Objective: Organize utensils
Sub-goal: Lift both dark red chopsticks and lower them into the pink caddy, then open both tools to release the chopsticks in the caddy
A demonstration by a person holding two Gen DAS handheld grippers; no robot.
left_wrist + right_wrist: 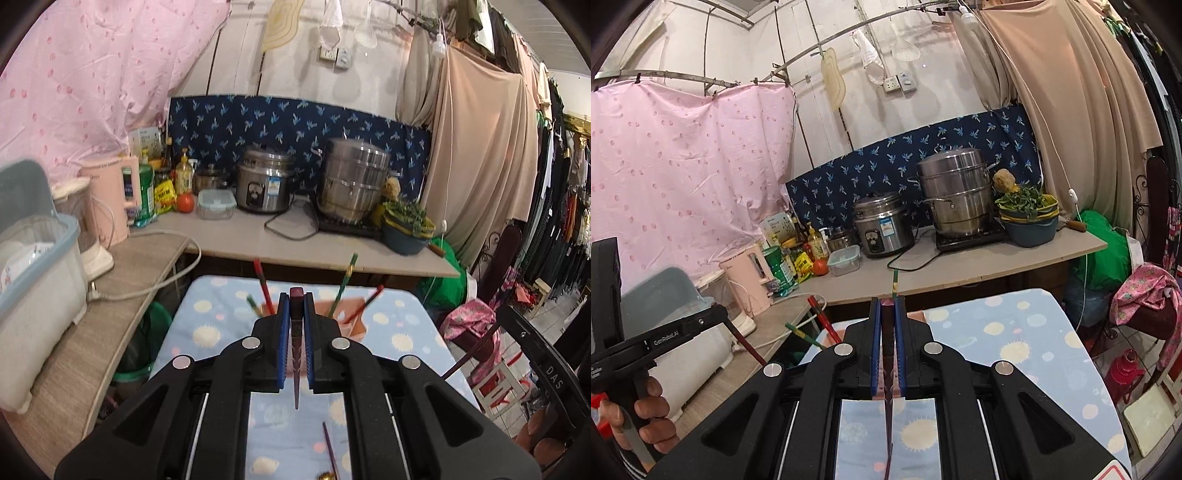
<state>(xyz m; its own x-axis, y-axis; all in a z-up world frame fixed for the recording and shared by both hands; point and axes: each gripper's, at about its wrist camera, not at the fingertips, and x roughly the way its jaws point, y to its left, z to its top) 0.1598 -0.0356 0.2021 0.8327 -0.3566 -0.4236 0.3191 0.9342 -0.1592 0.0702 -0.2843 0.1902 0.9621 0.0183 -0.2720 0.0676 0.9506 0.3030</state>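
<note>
While a dark purple chopstick (296, 347) stands nearly upright, clamped between the blue pads of the left gripper (296, 314), the right gripper (887, 317) is closed on a second purple chopstick (888, 369) the same way. Both hang above a small table with a sun-patterned cloth (207, 325). Ahead on it sits a pink holder box (354, 325) with red and green chopsticks (341, 284) leaning out. Another purple chopstick (330, 448) lies on the cloth below.
</note>
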